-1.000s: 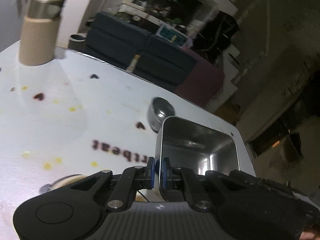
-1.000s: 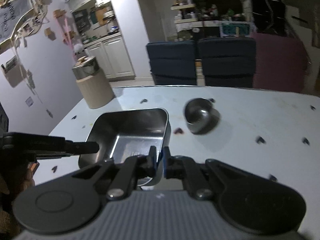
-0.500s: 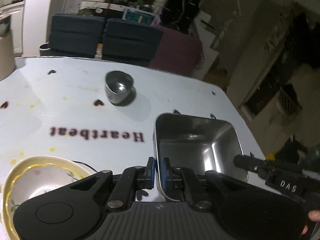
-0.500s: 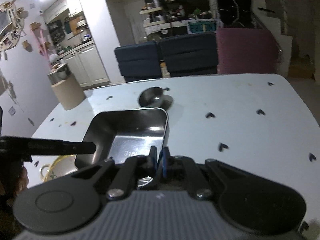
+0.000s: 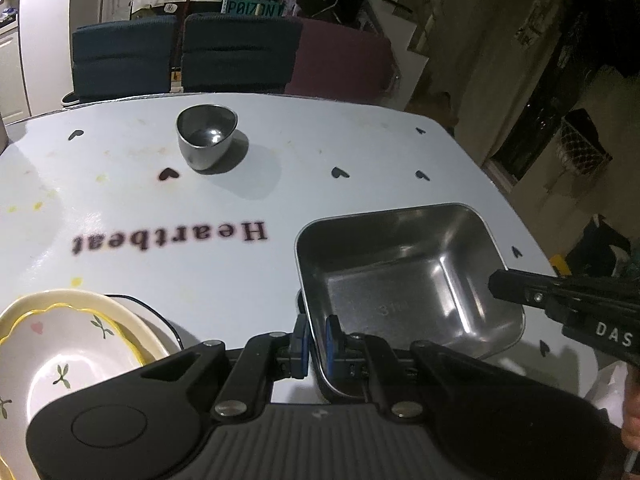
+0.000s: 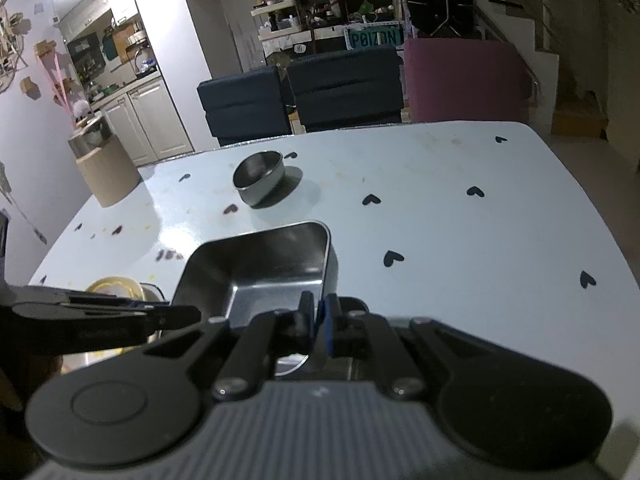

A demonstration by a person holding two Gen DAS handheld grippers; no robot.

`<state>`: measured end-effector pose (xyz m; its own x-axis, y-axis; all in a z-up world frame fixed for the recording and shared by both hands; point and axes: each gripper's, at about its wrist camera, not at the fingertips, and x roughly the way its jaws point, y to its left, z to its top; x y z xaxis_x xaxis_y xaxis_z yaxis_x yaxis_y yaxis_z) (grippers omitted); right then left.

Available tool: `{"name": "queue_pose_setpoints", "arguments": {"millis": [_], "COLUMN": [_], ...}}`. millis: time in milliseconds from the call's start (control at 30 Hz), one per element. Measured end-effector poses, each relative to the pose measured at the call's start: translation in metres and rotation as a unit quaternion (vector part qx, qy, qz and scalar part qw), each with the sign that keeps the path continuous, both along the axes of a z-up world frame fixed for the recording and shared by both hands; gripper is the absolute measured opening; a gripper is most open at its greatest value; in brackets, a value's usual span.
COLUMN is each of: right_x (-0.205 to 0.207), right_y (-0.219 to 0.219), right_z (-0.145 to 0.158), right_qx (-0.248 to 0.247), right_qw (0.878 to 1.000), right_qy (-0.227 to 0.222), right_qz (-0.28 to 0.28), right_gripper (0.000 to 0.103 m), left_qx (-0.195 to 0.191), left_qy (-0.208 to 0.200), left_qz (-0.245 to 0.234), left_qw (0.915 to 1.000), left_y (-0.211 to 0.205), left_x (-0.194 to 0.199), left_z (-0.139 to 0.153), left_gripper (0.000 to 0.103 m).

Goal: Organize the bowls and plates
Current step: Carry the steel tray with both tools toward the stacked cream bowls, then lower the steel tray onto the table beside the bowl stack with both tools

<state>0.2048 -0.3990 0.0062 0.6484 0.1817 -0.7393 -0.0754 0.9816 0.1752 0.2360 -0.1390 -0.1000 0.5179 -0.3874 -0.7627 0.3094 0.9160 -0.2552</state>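
Item: rectangular stainless-steel tray (image 5: 404, 280), which we held by opposite rims, left tongs (image 5: 316, 338) and right tongs (image 6: 318, 318) both clamped shut, with the floral cream bowl (image 5: 60, 356) leftward on the tabletop (image 5: 360, 152).

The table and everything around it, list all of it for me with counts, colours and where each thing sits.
steel tray: one, silver, rectangular, near right of the table, both claws clamped on its rim
steel bowl: one, silver, far middle of the table
floral dishes: two stacked, cream with yellow rim, near left
canister: one, tan with metal lid, far left corner
table: one, white with dark hearts
chairs: two dark blue, one maroon, behind the table
left claw: black, shut on tray's near-left rim
right claw: black, shut on tray's right rim
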Motion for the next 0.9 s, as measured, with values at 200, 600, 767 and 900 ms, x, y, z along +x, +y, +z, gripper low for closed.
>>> {"name": "queue_pose_setpoints", "arguments": {"millis": [200, 600, 767, 900], "right_x": [-0.001, 0.005, 0.007, 0.010], "right_y": [0.004, 0.007, 0.013, 0.015], "right_z": [-0.005, -0.014, -0.016, -0.020], "right_qx": [-0.020, -0.039, -0.046, -0.057], "right_qw": [1.000, 0.999, 0.998, 0.998], "right_qy": [0.010, 0.025, 0.031, 0.037], "right_qz": [0.010, 0.008, 0.009, 0.009], "right_gripper": [0.007, 0.007, 0.008, 0.008], "left_qx": [0.016, 0.032, 0.038, 0.042], "left_qy": [0.008, 0.022, 0.025, 0.025], "left_qz": [-0.002, -0.017, -0.020, -0.026], "left_qw": [0.9998, 0.9991, 0.9987, 0.9985], "left_y": [-0.003, -0.010, -0.012, -0.015], "left_x": [0.003, 0.008, 0.009, 0.009], "left_z": [-0.007, -0.019, -0.023, -0.025], "left_gripper": [0.008, 0.008, 0.008, 0.008]}}
